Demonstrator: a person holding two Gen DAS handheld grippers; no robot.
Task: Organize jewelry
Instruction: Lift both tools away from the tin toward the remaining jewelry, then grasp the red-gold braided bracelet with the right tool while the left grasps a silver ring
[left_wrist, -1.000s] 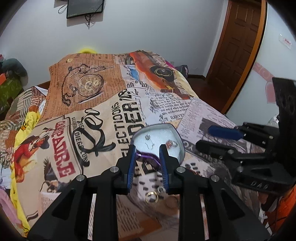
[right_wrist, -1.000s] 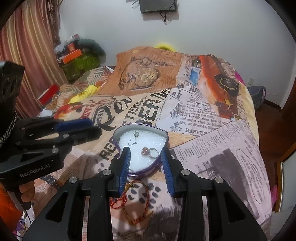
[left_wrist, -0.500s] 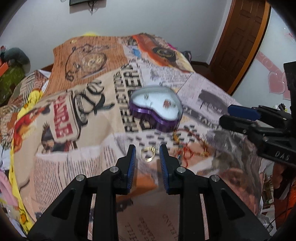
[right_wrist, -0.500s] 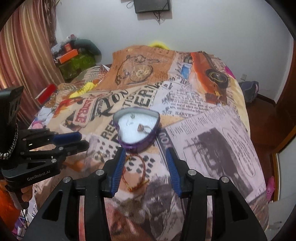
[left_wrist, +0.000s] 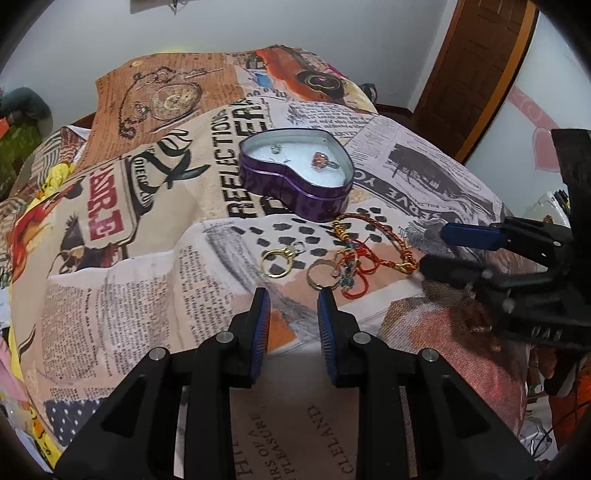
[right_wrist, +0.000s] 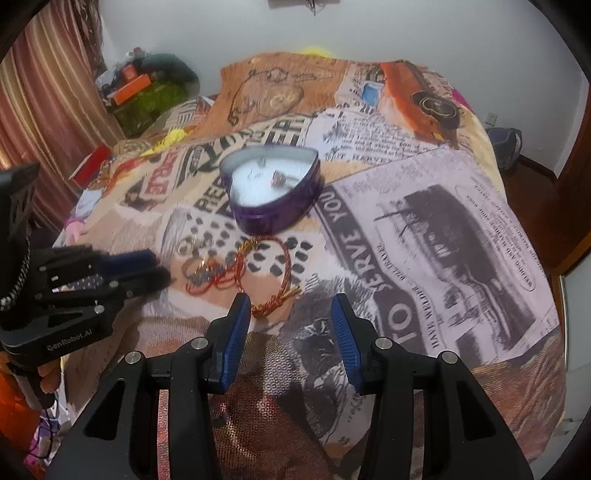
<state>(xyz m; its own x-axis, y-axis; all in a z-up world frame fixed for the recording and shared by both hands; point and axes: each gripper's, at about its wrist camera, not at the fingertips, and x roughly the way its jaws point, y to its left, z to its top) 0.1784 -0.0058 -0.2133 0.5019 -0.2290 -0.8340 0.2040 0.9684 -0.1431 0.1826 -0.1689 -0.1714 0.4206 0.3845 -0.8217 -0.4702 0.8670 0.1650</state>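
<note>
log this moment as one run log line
left gripper: open, empty | right gripper: opening, empty | heart tin: holds pink ring | gold ring, red-gold bracelet: on bedspread

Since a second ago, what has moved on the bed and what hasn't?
Both hand-held grippers pulled back from the heart-shaped tin toward the loose jewelry in front of it. The left hand-held gripper now sits empty just short of the gold ring; the right hand-held gripper is opening, empty, near the braided bracelet. Nothing was taken or released. The tin, the ring inside it and the loose pieces stayed put.
</note>
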